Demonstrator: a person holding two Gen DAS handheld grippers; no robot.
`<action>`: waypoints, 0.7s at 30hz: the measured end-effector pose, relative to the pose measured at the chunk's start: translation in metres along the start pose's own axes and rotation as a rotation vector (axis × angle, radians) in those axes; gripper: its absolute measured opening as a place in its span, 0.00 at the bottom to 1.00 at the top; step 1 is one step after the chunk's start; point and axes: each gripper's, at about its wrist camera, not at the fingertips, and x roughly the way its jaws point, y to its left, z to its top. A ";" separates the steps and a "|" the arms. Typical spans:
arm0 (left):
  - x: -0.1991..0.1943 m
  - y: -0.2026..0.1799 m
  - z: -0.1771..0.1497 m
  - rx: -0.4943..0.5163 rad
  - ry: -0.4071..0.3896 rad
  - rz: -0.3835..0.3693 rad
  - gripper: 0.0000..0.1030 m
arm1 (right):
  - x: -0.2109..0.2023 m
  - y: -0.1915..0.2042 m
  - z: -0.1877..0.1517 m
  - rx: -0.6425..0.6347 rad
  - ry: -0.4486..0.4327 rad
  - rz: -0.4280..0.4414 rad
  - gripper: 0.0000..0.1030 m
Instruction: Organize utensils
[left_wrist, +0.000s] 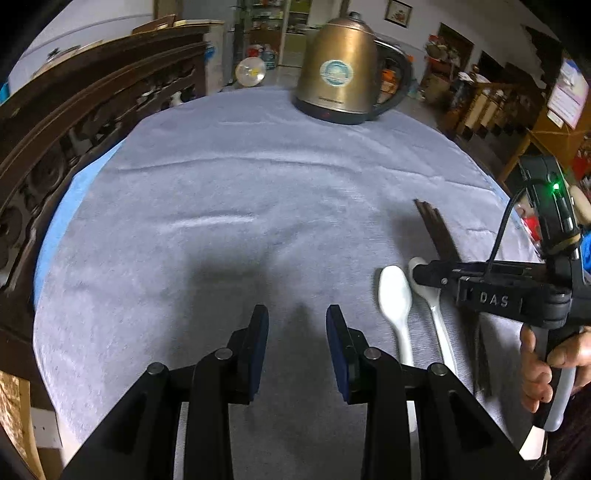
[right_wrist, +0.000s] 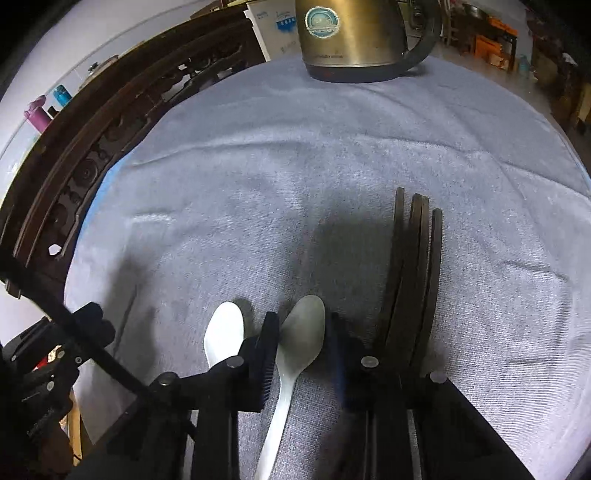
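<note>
Two white ceramic spoons lie side by side on the grey cloth, bowls pointing away. In the right wrist view one spoon (right_wrist: 301, 332) lies between the open fingers of my right gripper (right_wrist: 303, 332), and the other spoon (right_wrist: 223, 332) lies just left of it. Several dark chopsticks (right_wrist: 413, 266) lie in a bundle just to the right. In the left wrist view my left gripper (left_wrist: 297, 332) is open and empty over bare cloth, left of the spoons (left_wrist: 395, 295). The right gripper (left_wrist: 428, 275) shows there low over the second spoon (left_wrist: 437, 314), partly hiding the chopsticks (left_wrist: 439, 236).
A gold electric kettle (left_wrist: 341, 70) stands at the far edge of the cloth-covered table (left_wrist: 240, 177). A dark carved wooden chair back (left_wrist: 74, 122) runs along the left side. The table edge falls off to the right, with room furniture beyond.
</note>
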 end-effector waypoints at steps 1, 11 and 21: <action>0.004 -0.004 0.004 0.011 0.003 -0.015 0.33 | -0.002 -0.001 -0.002 0.001 -0.007 0.008 0.25; 0.047 -0.047 0.026 0.083 0.063 -0.140 0.38 | -0.035 -0.044 -0.029 0.143 -0.095 0.177 0.05; 0.056 -0.044 0.018 0.109 0.028 -0.137 0.03 | -0.035 -0.044 -0.031 0.124 -0.097 0.234 0.12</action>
